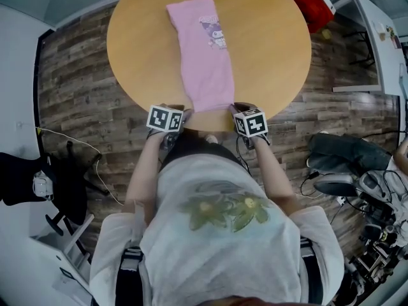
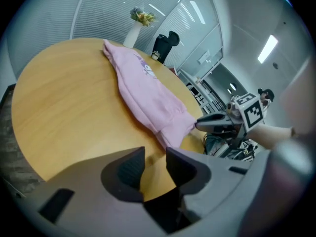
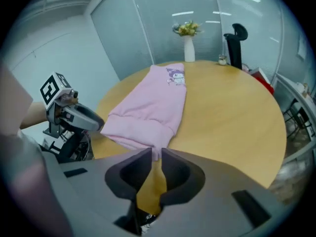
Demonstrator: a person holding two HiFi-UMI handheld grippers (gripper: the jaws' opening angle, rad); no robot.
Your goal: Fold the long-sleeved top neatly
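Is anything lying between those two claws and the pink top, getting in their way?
Nothing visible does. The pink top lies on the round table, its near hem right at both claws. The left claw stands open just short of it; the right claw looks pinched on the hem's corner.

A round wooden desk (image 1: 268, 56) stands on a dark plank floor (image 1: 76, 107). Glass walls (image 3: 163, 28) enclose the room, lit by ceiling strip lights (image 2: 270, 48).

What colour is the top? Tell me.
The top is pink with a small purple print; best seen in the right gripper view.
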